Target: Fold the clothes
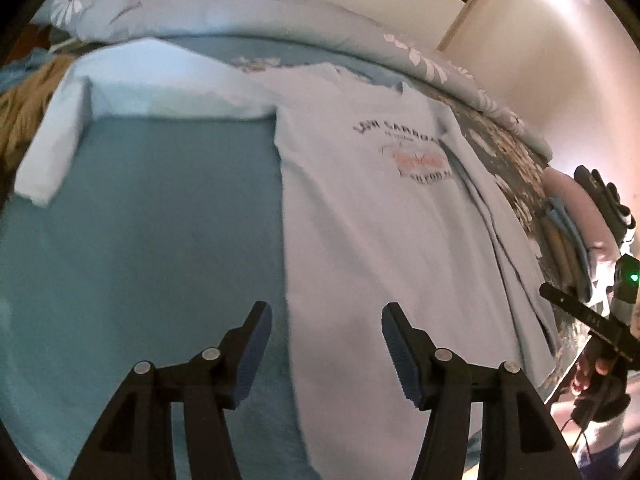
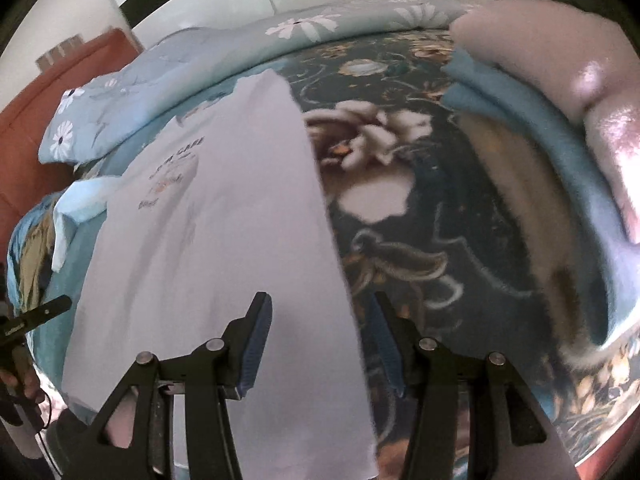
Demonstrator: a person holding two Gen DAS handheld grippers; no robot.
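Observation:
A pale blue T-shirt (image 1: 372,208) with a printed chest logo lies flat on the bed, front up, one sleeve (image 1: 132,92) spread to the left. My left gripper (image 1: 326,344) hovers open over the shirt's lower left edge, nothing between its fingers. In the right wrist view the same T-shirt (image 2: 224,216) runs away from me, its right edge lying on the dark floral blanket (image 2: 408,208). My right gripper (image 2: 320,340) is open above that right edge near the hem. The right gripper (image 1: 592,320) also shows at the far right of the left wrist view, held by a hand.
A teal sheet (image 1: 152,232) covers the bed's left part. A light blue daisy-print duvet (image 1: 224,4) is bunched along the far side. A stack of folded clothes (image 2: 552,168), blue, tan and pink, sits on the right. A tan fluffy item (image 1: 20,96) lies at far left.

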